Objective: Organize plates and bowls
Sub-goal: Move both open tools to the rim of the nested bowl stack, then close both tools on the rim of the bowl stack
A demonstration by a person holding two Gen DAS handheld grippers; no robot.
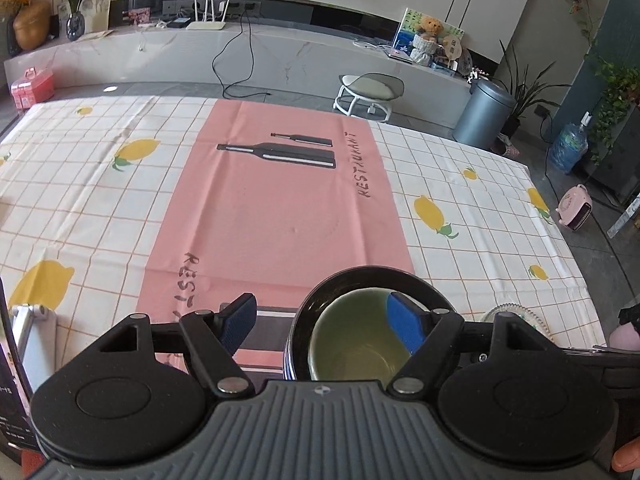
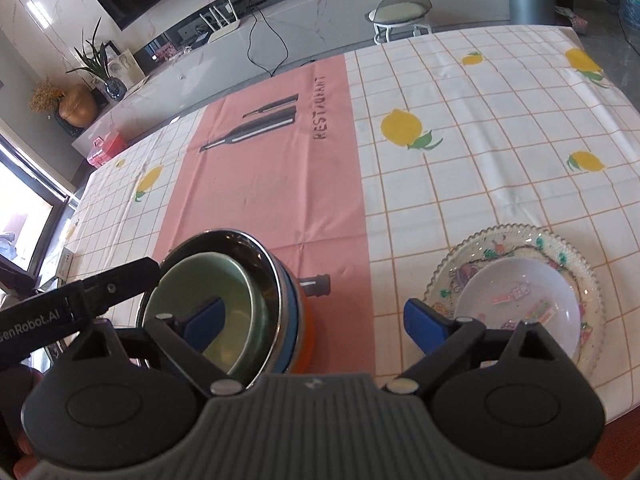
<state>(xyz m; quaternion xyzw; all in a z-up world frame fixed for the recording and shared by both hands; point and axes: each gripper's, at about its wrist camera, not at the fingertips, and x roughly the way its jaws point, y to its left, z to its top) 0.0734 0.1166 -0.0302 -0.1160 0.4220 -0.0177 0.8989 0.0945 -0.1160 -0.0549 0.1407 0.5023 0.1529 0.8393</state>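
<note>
Both claws gape wide: left claw [image 1: 323, 325] straddles the green bowl [image 1: 356, 340] nested in a dark bowl [image 1: 344, 280]; right claw [image 2: 316, 320] hangs between that stack and the glass plate [image 2: 460, 256] carrying a white bowl [image 2: 520, 296] on the counter [image 2: 480, 140].

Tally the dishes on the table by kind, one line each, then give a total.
Bowls: 3, a green bowl nested in a dark metal-lined bowl, and a white bowl.
Plates: 1, a clear glass plate under the white bowl.
Total: 4
</note>
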